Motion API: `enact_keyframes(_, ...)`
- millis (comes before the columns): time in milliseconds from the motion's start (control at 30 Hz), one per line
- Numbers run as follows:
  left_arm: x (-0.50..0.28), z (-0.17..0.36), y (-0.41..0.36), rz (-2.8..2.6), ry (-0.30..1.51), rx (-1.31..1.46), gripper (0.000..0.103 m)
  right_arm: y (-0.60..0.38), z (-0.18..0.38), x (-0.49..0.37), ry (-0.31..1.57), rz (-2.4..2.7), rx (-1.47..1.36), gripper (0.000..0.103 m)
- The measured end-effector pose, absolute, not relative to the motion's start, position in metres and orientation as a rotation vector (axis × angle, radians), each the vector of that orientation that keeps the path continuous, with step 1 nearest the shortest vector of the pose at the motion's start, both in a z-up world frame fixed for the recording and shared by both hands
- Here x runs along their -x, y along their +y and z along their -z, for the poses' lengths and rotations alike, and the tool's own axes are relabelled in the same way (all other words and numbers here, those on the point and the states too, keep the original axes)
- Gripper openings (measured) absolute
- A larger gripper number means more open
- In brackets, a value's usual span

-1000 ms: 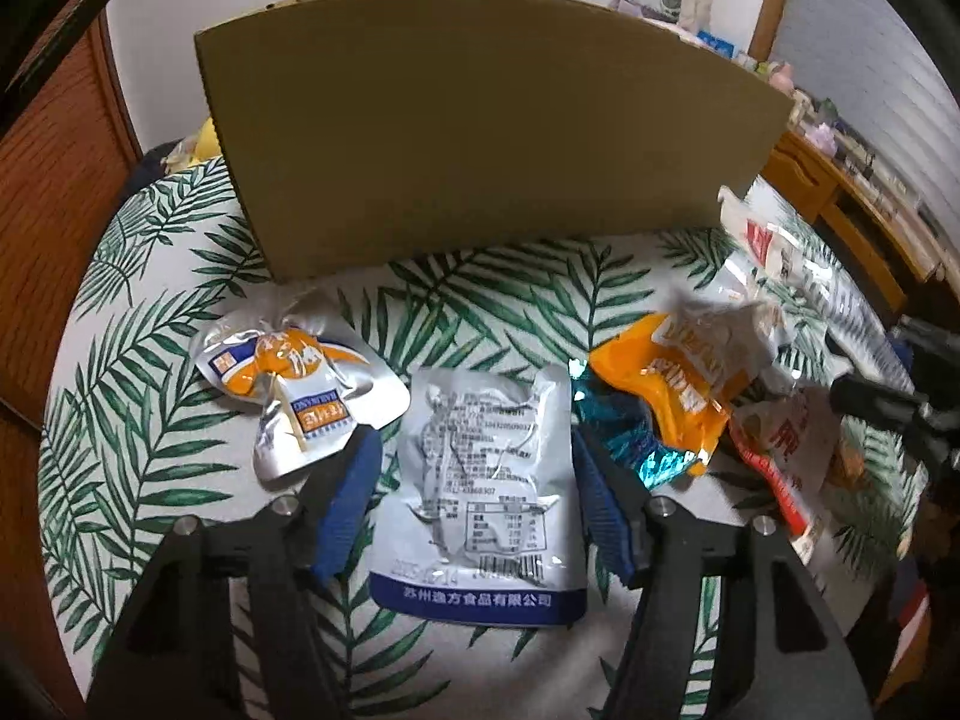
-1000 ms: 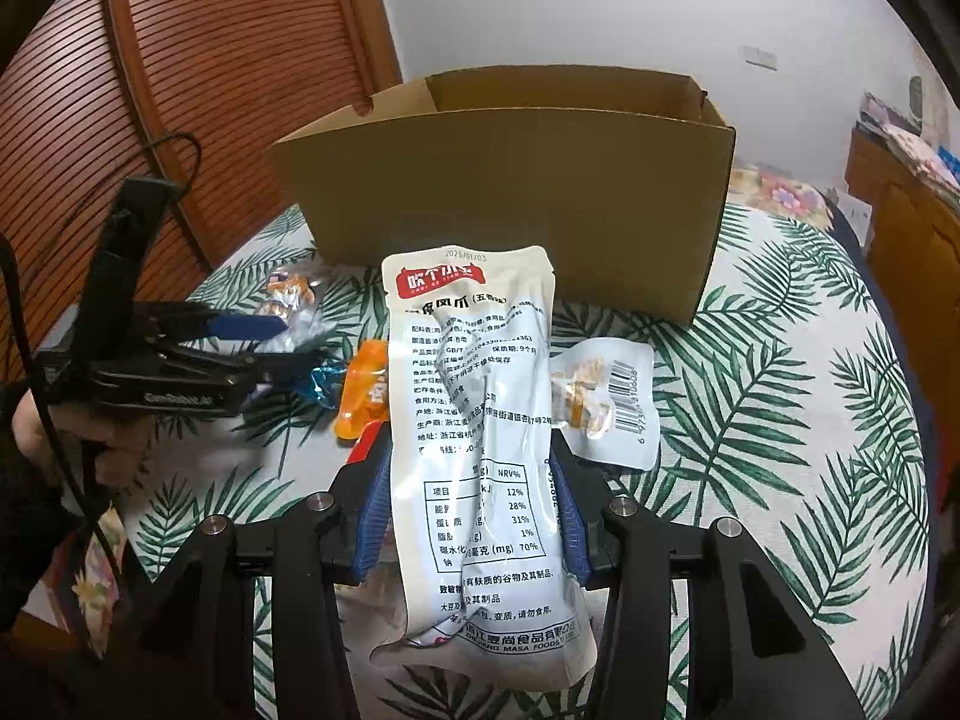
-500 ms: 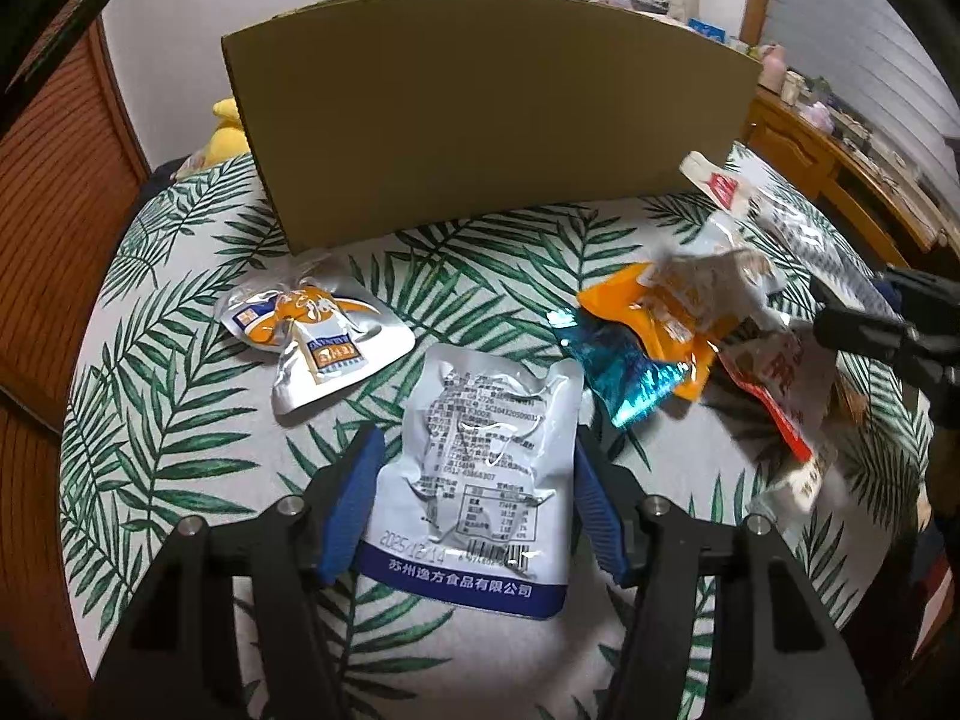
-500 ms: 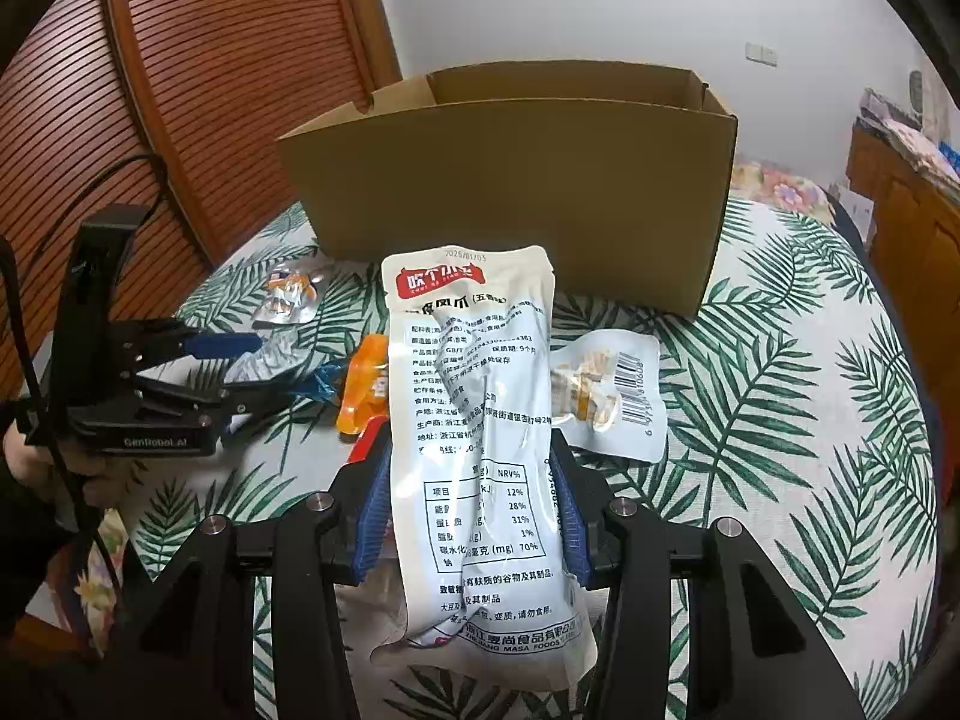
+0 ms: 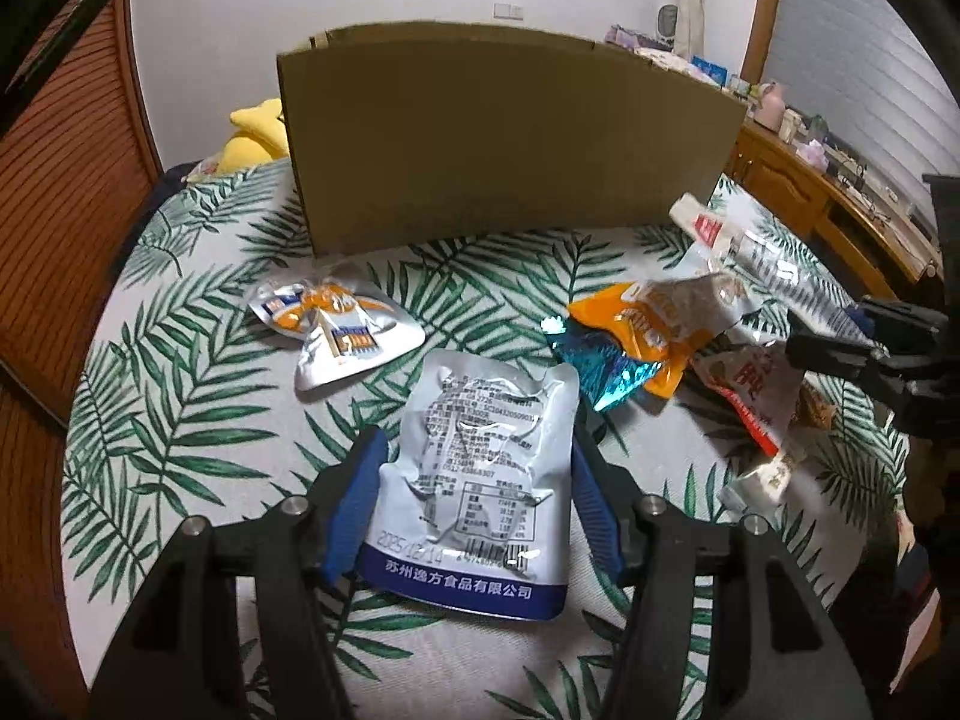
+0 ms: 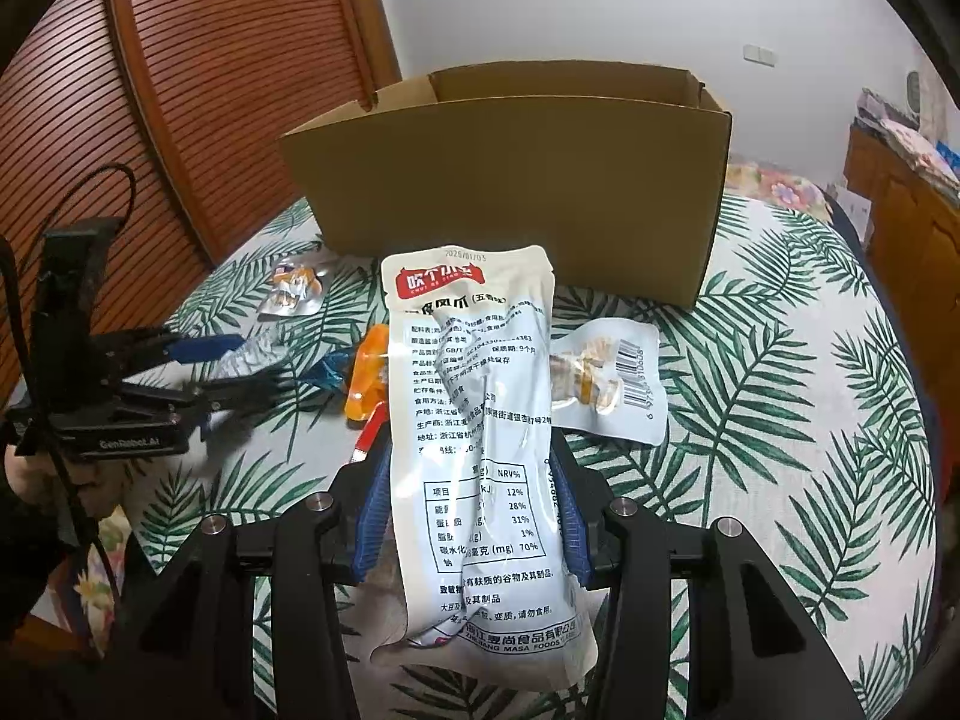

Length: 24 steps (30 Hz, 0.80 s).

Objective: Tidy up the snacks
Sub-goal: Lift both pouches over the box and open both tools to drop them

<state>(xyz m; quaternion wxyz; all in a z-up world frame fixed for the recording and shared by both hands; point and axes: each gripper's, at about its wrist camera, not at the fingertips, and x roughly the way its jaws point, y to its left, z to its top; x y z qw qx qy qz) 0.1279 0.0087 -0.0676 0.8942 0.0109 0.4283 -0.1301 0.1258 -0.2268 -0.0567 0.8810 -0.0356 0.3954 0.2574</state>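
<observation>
My left gripper [image 5: 477, 468] is shut on a silver snack pouch with a blue bottom band [image 5: 480, 480], held above the table. My right gripper [image 6: 468, 480] is shut on a long white snack pouch with a red label [image 6: 474, 438], held upright in front of the open cardboard box [image 6: 510, 180]. The box also shows in the left wrist view [image 5: 510, 144]. The left gripper appears at the left of the right wrist view [image 6: 198, 372]; the right gripper appears at the right of the left wrist view [image 5: 852, 354].
On the leaf-print tablecloth [image 5: 192, 420] lie a silver and orange pouch [image 5: 336, 330], an orange pouch [image 5: 654, 330], a teal wrapper [image 5: 600, 366] and a red and white pouch [image 5: 756, 396]. A white pouch with a barcode [image 6: 612, 384] lies right of the held pouch. Wooden cabinets stand at right.
My left gripper has lifted and pulled back with the silver pouch; the box and snacks look farther away. The right gripper has held its pouch nearly still.
</observation>
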Motion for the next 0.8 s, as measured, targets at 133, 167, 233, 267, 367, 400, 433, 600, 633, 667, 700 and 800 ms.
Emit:
enact_keyframes(133, -0.128, 0.056, 0.009, 0.267, 0.858, -0.015, 0.059, -0.227, 0.057, -0.124, 0.824, -0.536, 0.071, 0.047)
enact_keyframes(167, -0.128, 0.054, 0.009, 0.267, 0.852, -0.013, 0.059, -0.227, 0.056, -0.124, 0.823, -0.535, 0.071, 0.047)
enact_keyframes(233, -0.129, 0.049, 0.01, 0.269, 0.839, -0.01, 0.059, -0.227, 0.055, -0.124, 0.822, -0.533, 0.069, 0.047)
enact_keyframes(267, -0.13, 0.047, 0.01, 0.27, 0.835, -0.009, 0.059, -0.228, 0.054, -0.124, 0.822, -0.532, 0.068, 0.047)
enact_keyframes(367, -0.13, 0.038, 0.009, 0.273, 0.815, -0.009, 0.059, -0.229, 0.048, -0.123, 0.812, -0.533, 0.069, 0.047)
enact_keyframes(400, -0.131, 0.035, 0.008, 0.273, 0.806, -0.009, 0.059, -0.229, 0.047, -0.122, 0.808, -0.533, 0.069, 0.047)
enact_keyframes(433, -0.131, 0.031, 0.008, 0.275, 0.797, -0.009, 0.059, -0.23, 0.045, -0.122, 0.804, -0.533, 0.069, 0.047)
enact_keyframes(600, -0.137, 0.015, 0.004, 0.281, 0.758, -0.015, 0.059, -0.232, 0.032, -0.119, 0.776, -0.529, 0.076, 0.047)
enact_keyframes(633, -0.139, 0.01, 0.003, 0.283, 0.745, -0.019, 0.059, -0.233, 0.028, -0.119, 0.767, -0.53, 0.077, 0.047)
enact_keyframes(667, -0.141, 0.006, 0.002, 0.285, 0.737, -0.02, 0.059, -0.233, 0.024, -0.119, 0.757, -0.53, 0.078, 0.047)
enact_keyframes(700, -0.143, 0.002, 0.002, 0.288, 0.729, -0.021, 0.059, -0.234, 0.02, -0.118, 0.747, -0.529, 0.079, 0.047)
enact_keyframes(800, -0.154, -0.011, 0.0, 0.299, 0.697, -0.021, 0.059, -0.235, 0.004, -0.118, 0.709, -0.53, 0.082, 0.047)
